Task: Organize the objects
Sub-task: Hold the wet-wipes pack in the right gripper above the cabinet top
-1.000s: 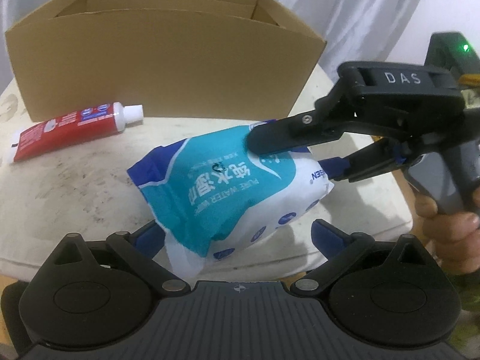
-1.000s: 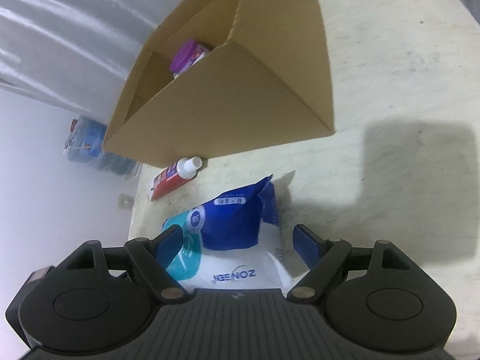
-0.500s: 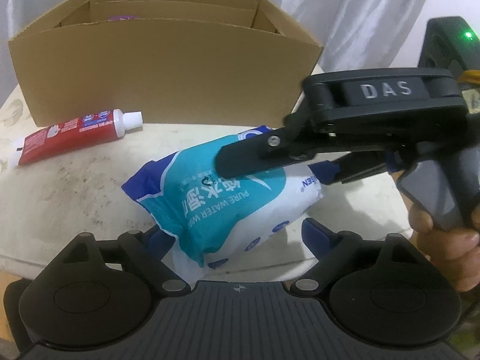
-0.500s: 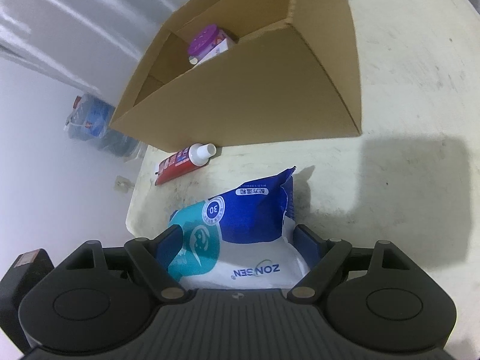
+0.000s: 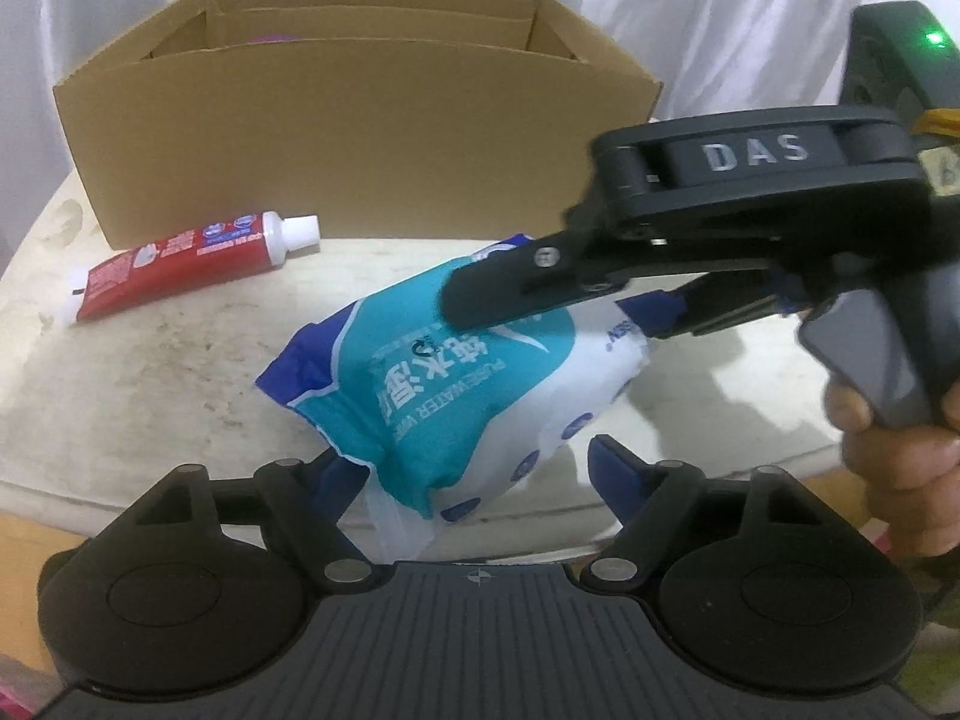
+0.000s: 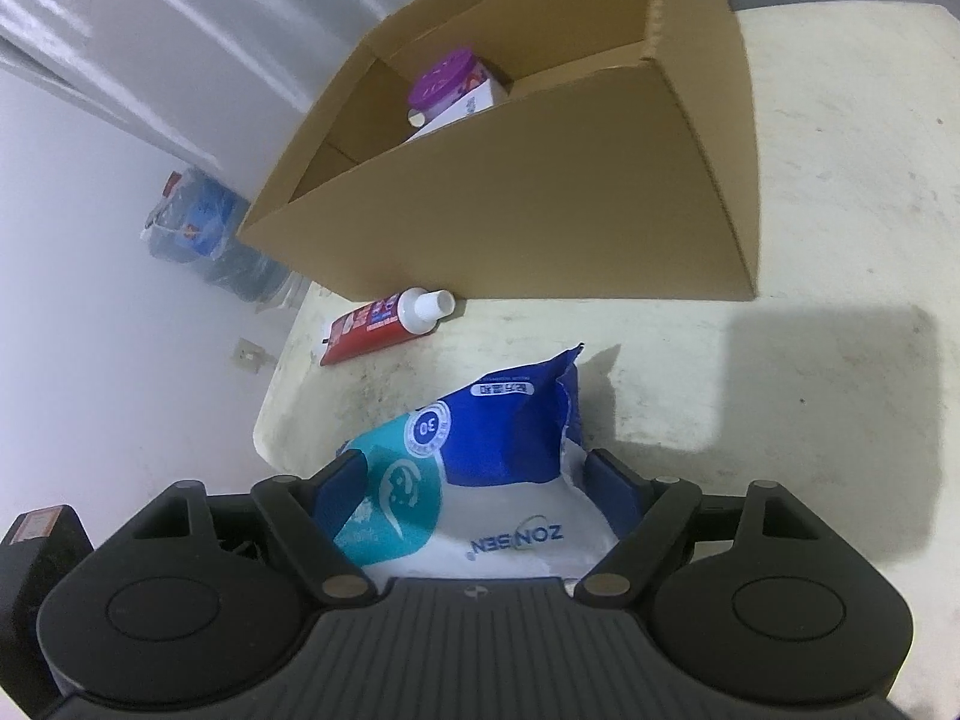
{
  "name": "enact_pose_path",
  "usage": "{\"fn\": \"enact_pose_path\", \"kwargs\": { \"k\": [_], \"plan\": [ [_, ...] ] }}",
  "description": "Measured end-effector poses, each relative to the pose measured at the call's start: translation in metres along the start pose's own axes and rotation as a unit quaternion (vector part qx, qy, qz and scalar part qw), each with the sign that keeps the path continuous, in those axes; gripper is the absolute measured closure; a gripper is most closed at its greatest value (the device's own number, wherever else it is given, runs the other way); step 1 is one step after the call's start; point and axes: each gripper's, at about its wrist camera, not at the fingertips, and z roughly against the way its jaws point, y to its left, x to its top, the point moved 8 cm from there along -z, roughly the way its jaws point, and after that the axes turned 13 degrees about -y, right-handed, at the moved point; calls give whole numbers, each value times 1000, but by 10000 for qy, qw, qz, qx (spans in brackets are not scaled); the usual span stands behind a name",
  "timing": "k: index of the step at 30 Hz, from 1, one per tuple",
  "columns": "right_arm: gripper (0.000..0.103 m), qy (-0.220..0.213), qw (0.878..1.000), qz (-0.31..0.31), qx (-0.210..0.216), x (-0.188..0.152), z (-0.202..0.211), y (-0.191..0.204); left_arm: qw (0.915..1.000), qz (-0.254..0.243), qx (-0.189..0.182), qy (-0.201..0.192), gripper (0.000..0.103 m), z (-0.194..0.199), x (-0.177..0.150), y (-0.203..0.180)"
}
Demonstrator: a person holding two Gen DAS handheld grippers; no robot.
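A teal, blue and white pack of wet wipes (image 5: 456,396) lies tilted on the pale table (image 5: 120,390). My right gripper (image 6: 474,480) reaches in from the right; its jaws are closing and both pads press the pack's (image 6: 480,456) end. Its upper finger (image 5: 510,294) lies over the pack's top. My left gripper (image 5: 477,468) is closing around the pack's near end. Its left pad touches a corner, while its right pad stands apart. A red toothpaste tube (image 5: 180,264) lies in front of the cardboard box (image 5: 360,138).
The open box (image 6: 540,210) stands at the table's back and holds a purple-lidded container (image 6: 447,81). A person's hand (image 5: 888,450) grips the right tool's handle. The table edge (image 6: 270,420) is close on the left, with bagged things (image 6: 198,222) on the floor.
The right gripper has moved left over the pack and its far end has tilted up. The left jaws have narrowed around the near end. The box interior shows more in the right wrist view.
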Motion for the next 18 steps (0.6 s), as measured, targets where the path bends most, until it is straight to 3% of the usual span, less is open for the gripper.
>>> {"fn": "enact_pose_path", "kwargs": {
  "k": [9,18],
  "plan": [
    [32,-179,9997,-160,69,-2,10,-6,9999,112,77,-40,35,-7,3,15],
    [35,-229,9997,-130,26,1,11,-6,10000,44,42,13,35,-8,4,18]
  ]
}}
